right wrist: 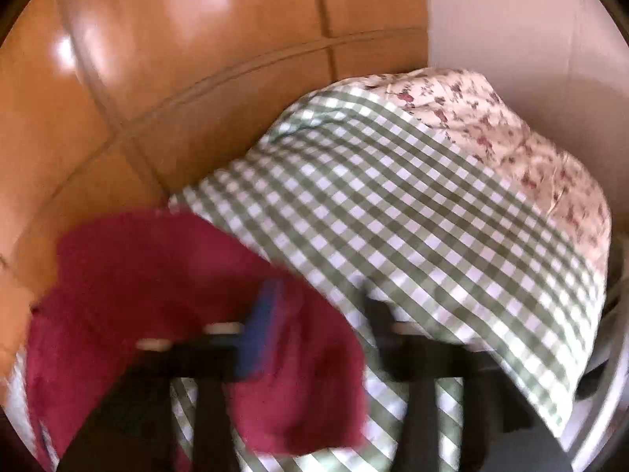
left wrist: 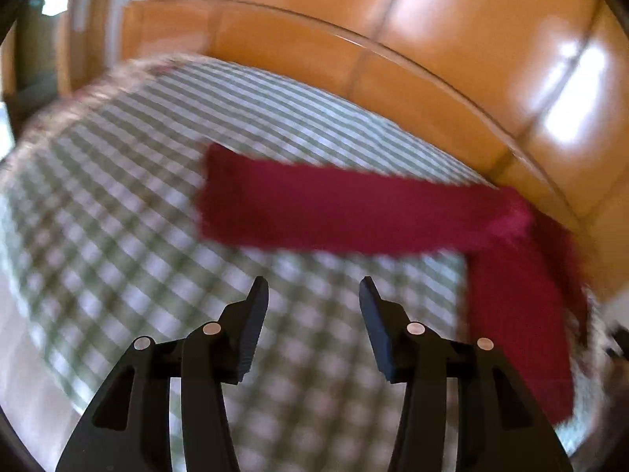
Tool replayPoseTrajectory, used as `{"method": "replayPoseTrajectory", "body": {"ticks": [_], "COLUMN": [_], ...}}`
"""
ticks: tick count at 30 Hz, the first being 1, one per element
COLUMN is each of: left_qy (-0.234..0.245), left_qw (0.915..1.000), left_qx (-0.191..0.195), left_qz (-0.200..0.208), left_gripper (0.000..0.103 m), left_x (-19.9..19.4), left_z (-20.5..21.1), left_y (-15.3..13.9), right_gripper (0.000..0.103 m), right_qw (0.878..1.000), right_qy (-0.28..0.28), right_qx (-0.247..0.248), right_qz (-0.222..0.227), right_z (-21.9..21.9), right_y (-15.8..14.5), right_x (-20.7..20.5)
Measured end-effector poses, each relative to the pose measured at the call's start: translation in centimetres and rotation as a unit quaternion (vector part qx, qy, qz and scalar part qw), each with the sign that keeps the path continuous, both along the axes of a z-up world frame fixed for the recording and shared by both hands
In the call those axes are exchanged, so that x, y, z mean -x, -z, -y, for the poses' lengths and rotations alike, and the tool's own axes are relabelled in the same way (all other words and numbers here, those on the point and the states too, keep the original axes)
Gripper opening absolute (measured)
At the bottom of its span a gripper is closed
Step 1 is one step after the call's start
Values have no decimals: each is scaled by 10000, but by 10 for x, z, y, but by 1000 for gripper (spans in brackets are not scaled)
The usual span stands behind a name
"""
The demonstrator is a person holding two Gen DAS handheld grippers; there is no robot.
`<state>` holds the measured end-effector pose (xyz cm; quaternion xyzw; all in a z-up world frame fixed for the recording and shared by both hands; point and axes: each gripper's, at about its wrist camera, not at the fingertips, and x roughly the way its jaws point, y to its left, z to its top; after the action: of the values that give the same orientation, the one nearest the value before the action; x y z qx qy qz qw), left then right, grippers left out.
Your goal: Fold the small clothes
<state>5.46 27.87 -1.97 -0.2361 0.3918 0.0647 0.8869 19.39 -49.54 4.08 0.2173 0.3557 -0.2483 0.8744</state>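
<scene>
Left wrist view: left tongs [left wrist: 313, 287] released above checked cover [left wrist: 129, 204], red garment [left wrist: 334, 212] at 12 o'clock; right tongs [right wrist: 322, 306] blurred, grip undeterminable.

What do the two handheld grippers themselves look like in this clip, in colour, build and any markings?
The left gripper is matte black, with two angular linkage arms per side joined by round silver pivot pins. Its fingers carry dark, finely ribbed pads. The right gripper is motion-blurred but shows the same black frame and pale pins, with one pad looking blue. No cables, labels, sleeves or hands are visible.
</scene>
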Motion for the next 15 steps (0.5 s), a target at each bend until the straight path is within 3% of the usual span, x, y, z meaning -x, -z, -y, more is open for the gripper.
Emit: {"method": "replayPoseTrajectory", "body": {"ticks": [1, 4, 6, 10, 13, 15], "left_qy": [146, 578, 731, 1144, 1403, 1487], "left_qw": [9998, 9968, 9947, 9876, 9826, 9799], "left_qx": [124, 526, 672, 1066, 1216, 1330], "left_qz": [18, 139, 250, 129, 27, -70], "left_gripper": [47, 80, 81, 81, 81, 76], "left_x": [2, 9, 11, 1, -5, -10], "left_z": [6, 28, 43, 73, 95, 106], "left_y": [1, 6, 10, 22, 31, 38], "right_gripper": [76, 76, 76, 76, 71, 61], "right_qw": [10000, 9990, 9950, 9735, 9612, 9564], "right_qy": [-10, -416, -965, -2189, -2635, -2731], "right_qx": [68, -10, -164, -628, -613, -746], "right_qz": [6, 154, 200, -201, -531, -716], "right_z": [2, -13, -30, -89, -124, -135], "right_y": [-4, -7, -1, 30, 58, 77], "right_x": [5, 31, 48, 84, 101, 105]}}
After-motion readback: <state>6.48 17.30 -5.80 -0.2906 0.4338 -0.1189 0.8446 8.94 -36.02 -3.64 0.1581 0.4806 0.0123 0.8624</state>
